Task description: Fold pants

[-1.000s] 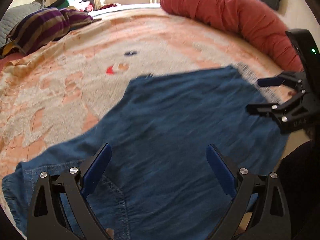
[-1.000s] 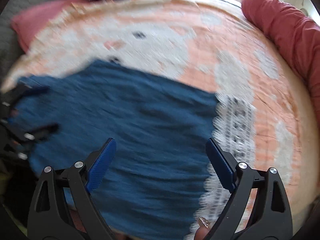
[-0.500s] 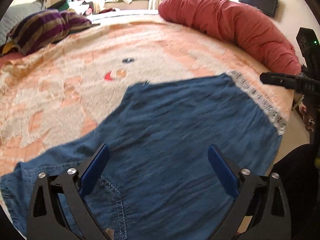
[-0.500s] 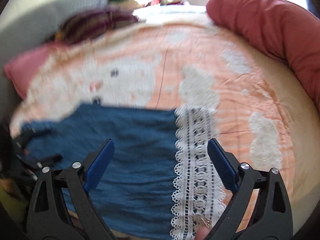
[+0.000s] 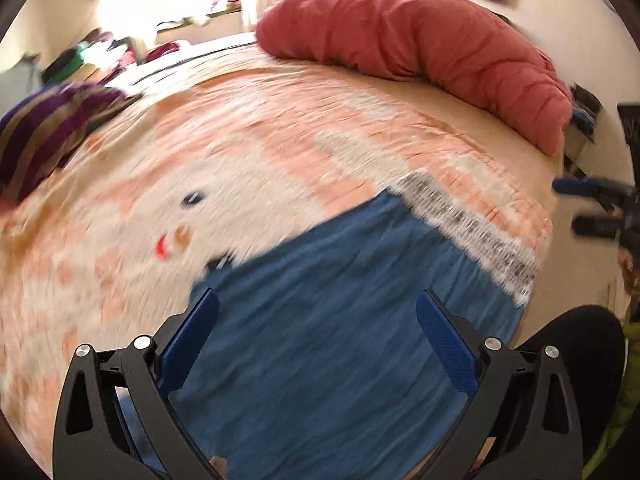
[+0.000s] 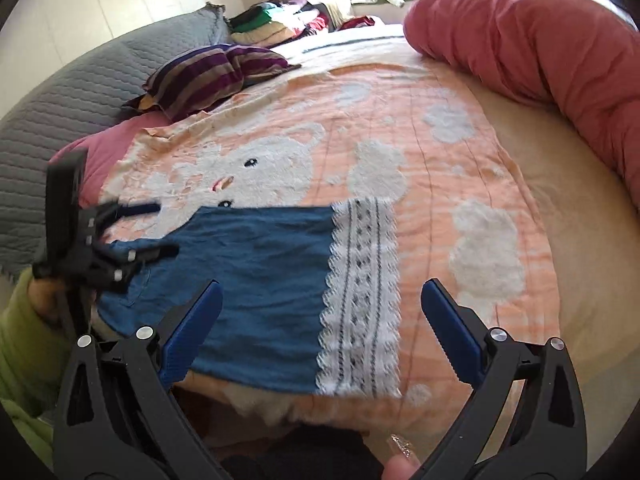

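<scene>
Blue denim pants (image 6: 256, 280) with a white lace hem (image 6: 360, 300) lie flat near the front edge of an orange bear-print blanket (image 6: 440, 184). In its own view my right gripper (image 6: 322, 292) hovers above the hem end. Its jaws are opening and nothing is between them. Over the waist end at the left, my left gripper (image 6: 162, 229) stands open and empty. The left wrist view is blurred: my left gripper (image 5: 316, 308) is above the pants (image 5: 340, 340), the lace hem (image 5: 472, 232) lies beyond, and my right gripper (image 5: 570, 206) is at the right edge.
A long red rolled duvet (image 6: 540, 60) runs along the bed's right side. A purple striped pillow (image 6: 212, 76) and a grey quilted cushion (image 6: 80, 100) lie at the back left, with piled clothes (image 6: 276, 16) behind. A green sleeve (image 6: 20, 340) holds the left gripper.
Both grippers have lifted and drawn back from the pants. The right one has swung toward the lace hem end. The pants lie still on the blanket.
</scene>
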A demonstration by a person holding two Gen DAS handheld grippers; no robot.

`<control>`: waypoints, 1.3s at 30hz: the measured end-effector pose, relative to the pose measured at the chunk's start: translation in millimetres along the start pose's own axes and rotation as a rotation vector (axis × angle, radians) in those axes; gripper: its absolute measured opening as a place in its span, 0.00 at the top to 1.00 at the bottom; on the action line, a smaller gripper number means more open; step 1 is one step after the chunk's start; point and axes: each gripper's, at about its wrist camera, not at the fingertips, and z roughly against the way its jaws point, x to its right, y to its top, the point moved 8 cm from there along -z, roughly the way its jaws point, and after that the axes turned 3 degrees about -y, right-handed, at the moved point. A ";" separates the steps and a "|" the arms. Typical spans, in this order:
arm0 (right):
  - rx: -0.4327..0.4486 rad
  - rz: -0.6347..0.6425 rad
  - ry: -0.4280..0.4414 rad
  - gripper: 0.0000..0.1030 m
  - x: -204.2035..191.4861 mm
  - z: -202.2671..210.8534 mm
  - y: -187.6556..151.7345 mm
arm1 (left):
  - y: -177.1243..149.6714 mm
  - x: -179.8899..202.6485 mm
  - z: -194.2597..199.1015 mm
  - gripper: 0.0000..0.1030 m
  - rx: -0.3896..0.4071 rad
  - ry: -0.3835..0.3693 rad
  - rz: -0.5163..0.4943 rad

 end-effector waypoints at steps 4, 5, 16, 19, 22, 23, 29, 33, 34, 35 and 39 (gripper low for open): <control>-0.063 -0.020 -0.026 0.09 15.0 -8.6 -18.7 | 33.1 20.5 -19.2 0.05 -0.022 -0.029 -0.049; -0.079 -0.016 -0.028 0.09 17.2 -10.6 -23.9 | 39.8 23.7 -24.8 0.05 -0.026 -0.036 -0.056; -0.214 0.043 0.049 0.14 15.0 -40.9 -52.5 | 77.7 48.8 -112.9 0.05 -0.099 -0.108 -0.084; -0.248 0.048 0.069 0.20 15.3 -50.4 -55.3 | 78.0 45.4 -131.1 0.05 -0.117 -0.141 -0.060; -0.270 0.054 0.069 0.23 15.9 -59.3 -57.8 | 78.1 40.4 -145.3 0.05 -0.122 -0.179 -0.023; -0.281 0.058 0.066 0.23 16.5 -63.0 -59.3 | 77.9 39.8 -149.2 0.05 -0.126 -0.196 -0.013; -0.297 0.031 0.098 0.39 23.5 -74.9 -61.5 | 72.7 47.1 -167.9 0.06 -0.154 -0.302 0.017; -0.279 0.061 0.102 0.60 22.4 -72.1 -61.6 | 62.2 60.0 -177.1 0.43 -0.200 -0.371 -0.001; -0.275 0.070 0.099 0.60 21.6 -71.7 -61.8 | 61.8 61.0 -177.3 0.43 -0.197 -0.369 -0.010; -0.276 0.071 0.095 0.60 22.4 -70.9 -62.9 | 62.2 62.1 -177.3 0.43 -0.191 -0.370 -0.023; -0.291 0.059 0.096 0.57 24.4 -79.7 -63.4 | 61.3 64.2 -179.6 0.31 -0.197 -0.400 -0.021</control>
